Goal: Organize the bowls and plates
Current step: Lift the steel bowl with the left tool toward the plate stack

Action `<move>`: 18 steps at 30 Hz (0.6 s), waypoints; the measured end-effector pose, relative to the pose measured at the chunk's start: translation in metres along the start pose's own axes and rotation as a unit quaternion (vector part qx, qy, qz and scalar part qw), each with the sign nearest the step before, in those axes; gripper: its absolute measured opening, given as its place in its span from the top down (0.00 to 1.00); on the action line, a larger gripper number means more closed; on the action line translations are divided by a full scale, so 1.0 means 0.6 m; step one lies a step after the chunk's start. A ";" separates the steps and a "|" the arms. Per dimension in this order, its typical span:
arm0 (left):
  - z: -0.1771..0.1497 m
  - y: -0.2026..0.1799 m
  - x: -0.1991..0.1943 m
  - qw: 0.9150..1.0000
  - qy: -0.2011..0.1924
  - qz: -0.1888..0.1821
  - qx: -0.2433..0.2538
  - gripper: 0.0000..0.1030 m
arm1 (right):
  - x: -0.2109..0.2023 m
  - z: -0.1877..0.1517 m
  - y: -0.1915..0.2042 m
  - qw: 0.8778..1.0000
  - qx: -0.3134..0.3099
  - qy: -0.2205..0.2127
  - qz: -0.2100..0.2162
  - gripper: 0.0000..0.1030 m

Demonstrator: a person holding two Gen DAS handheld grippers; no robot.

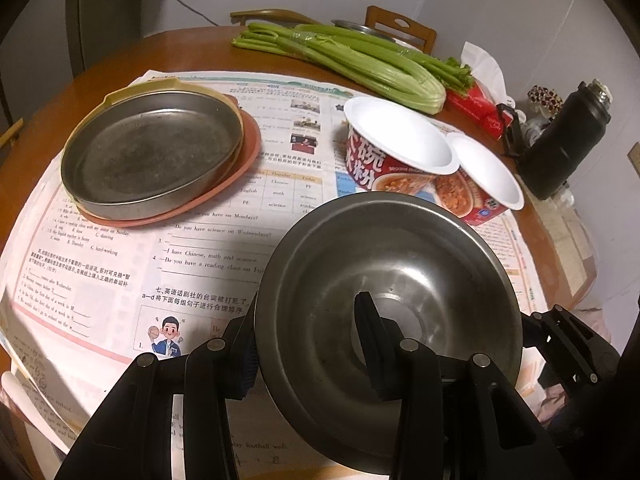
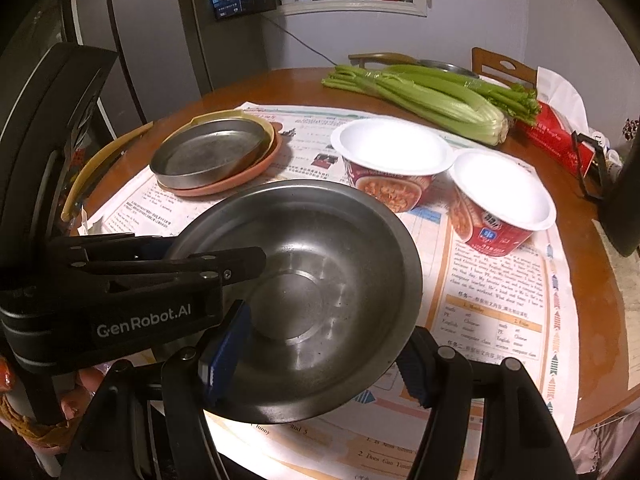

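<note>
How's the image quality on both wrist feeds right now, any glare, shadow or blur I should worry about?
Left wrist: the steel bowl casts a dark shadow on the newspaper; fisheye bends the table edge. Right wrist: paper bowls blow out white inside, and the corners are dark. Both feeds are sharp enough nearby.

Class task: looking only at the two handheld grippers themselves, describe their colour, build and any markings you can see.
Both grippers are matte black with angular linkage arms joined by round silver rivets. The fingers carry ribbed blue pads. The left gripper has white "GenRobot.AI" lettering on its body. No cables are visible.
</note>
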State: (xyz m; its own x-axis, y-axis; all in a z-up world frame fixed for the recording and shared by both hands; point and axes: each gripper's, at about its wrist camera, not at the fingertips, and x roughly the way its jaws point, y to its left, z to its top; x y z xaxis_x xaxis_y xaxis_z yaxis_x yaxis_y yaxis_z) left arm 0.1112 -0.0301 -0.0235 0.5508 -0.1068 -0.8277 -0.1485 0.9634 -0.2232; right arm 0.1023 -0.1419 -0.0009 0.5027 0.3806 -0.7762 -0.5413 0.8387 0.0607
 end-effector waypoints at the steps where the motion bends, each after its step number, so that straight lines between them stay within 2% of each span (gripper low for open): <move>1: 0.000 0.001 0.002 1.000 0.001 0.001 -0.001 0.57 | 0.005 0.001 -0.003 1.000 0.001 0.002 0.002 0.34; 18: 0.003 0.012 0.009 0.999 -0.015 0.029 0.006 0.57 | 0.024 -0.005 -0.006 1.000 0.012 0.011 0.008 0.34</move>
State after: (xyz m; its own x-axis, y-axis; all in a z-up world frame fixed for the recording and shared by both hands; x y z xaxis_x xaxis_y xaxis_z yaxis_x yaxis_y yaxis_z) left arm 0.1145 -0.0234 -0.0285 0.5661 -0.0437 -0.8232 -0.1713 0.9705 -0.1694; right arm 0.1094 -0.1407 -0.0140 0.4790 0.3850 -0.7889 -0.5317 0.8423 0.0882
